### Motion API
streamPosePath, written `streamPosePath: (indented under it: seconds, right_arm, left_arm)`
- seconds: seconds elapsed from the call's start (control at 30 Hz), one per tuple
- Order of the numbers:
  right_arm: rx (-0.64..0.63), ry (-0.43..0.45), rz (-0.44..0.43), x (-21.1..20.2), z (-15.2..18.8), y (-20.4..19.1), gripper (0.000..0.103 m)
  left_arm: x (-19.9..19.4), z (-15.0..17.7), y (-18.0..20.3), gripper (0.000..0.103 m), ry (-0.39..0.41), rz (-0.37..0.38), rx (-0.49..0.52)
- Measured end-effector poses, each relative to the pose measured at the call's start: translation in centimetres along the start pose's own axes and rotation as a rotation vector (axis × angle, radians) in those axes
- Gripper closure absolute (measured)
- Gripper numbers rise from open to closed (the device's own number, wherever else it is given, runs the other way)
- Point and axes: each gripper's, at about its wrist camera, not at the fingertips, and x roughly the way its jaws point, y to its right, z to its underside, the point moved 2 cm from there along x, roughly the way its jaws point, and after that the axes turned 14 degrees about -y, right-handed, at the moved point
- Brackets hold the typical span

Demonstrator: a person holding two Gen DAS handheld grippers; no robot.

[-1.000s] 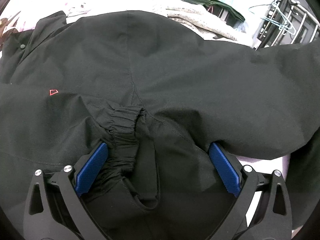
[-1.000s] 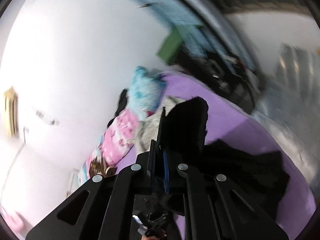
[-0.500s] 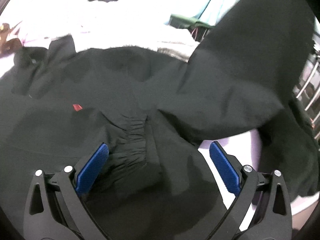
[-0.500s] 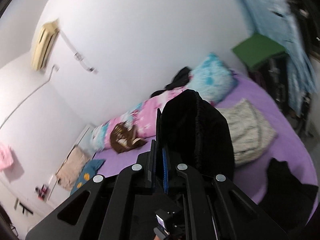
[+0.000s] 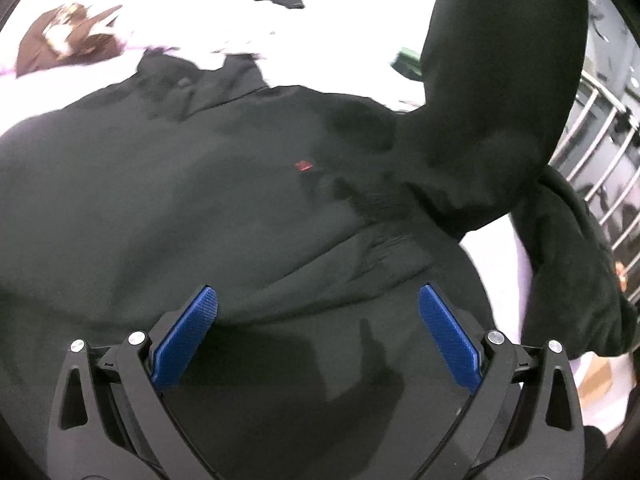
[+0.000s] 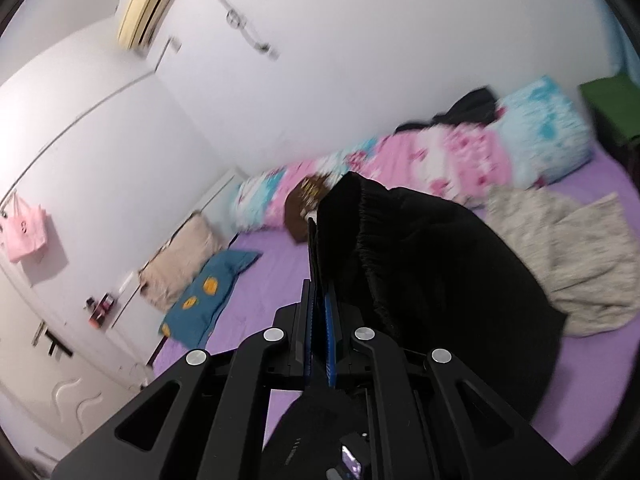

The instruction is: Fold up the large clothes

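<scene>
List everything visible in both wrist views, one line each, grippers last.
Black fabric jacket: one, black with a small red logo, spread on the bed; its elastic-cuffed sleeve lifted.
Purple bed sheet: one, purple, under everything.
Pink floral pillow: one, pink, along the wall.
Light blue pillow: one, by the bed's far corner.
Beige speckled cloth: one, right of the sleeve.
Teal cushion: one, orange spots, left bed edge.
Cream air conditioner: one, high on the wall.
Left gripper: fingers open above the jacket.
Right gripper: fingers shut on the sleeve.
</scene>
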Motion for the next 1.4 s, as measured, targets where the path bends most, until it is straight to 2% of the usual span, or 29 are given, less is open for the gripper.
streamPosePath:
  seconds: [0.1,0.27,0.47,0.67,0.8,0.9,0.97,1.03,1.07,1.1,1.13,1.17,1.2,1.33,1.4]
  right_arm:
    - [-0.016,-0.052,-0.021,5.1,0.4,-1.4,0.097]
    - [-0.017,-0.152,-0.044,13.2,2.3,-2.2,0.097]
    - [-0.011,-0.287,-0.013,23.2,5.6,-1.9,0.097]
    - [-0.044,-0.421,0.061,32.1,9.7,-1.1,0.098]
    - [-0.062,-0.496,0.098,37.4,12.2,-0.5,0.097]
    - [-0.074,-0.531,0.12,40.5,13.7,0.0,0.097]
    - [-0.063,-0.57,0.125,42.4,14.9,0.4,0.095]
    - [-0.037,-0.6,0.113,43.9,15.9,1.0,0.093]
    - [-0.019,-0.609,0.087,44.4,16.2,1.3,0.085]
    - [0.011,-0.621,0.04,44.7,16.3,1.6,0.068]
    - [0.039,-0.61,0.002,44.5,16.3,1.7,0.06]
    - [0.044,-0.595,-0.013,44.1,16.2,1.6,0.055]
    - [0.029,-0.586,-0.021,43.5,16.1,1.3,0.054]
    - [-0.04,-0.542,-0.022,38.8,15.5,0.6,0.046]
    - [-0.051,-0.473,-0.014,34.3,15.0,1.5,0.036]
  left_arm:
    - [-1.9,1.5,-2.6,0.006,-0.016,0.011,-0.033]
    - [-7.1,2.9,-7.9,0.006,-0.004,-0.037,-0.04]
    - [-11.5,3.9,-16.4,0.006,0.038,-0.018,-0.251]
    - [-12.8,4.9,-21.7,0.006,0.081,0.04,-0.396]
    - [-13.2,4.8,-24.4,0.006,0.061,-0.024,-0.46]
    - [-13.6,5.0,-25.6,0.006,0.049,0.004,-0.495]
    - [-14.2,4.9,-26.0,0.006,0.063,-0.008,-0.488]
    - [-14.4,5.3,-26.2,0.006,0.075,-0.002,-0.504]
    - [-14.3,5.5,-26.3,0.006,0.077,0.005,-0.518]
    - [-14.1,5.9,-26.2,0.006,0.068,0.004,-0.532]
    - [-14.0,5.9,-26.2,0.006,0.064,0.006,-0.532]
    - [-13.9,5.6,-26.0,0.006,0.063,0.007,-0.528]
    - [-13.9,5.4,-26.0,0.006,0.064,0.002,-0.524]
    - [-14.4,4.9,-25.7,0.006,0.088,0.038,-0.525]
    - [-14.5,4.3,-25.5,0.006,0.101,0.052,-0.512]
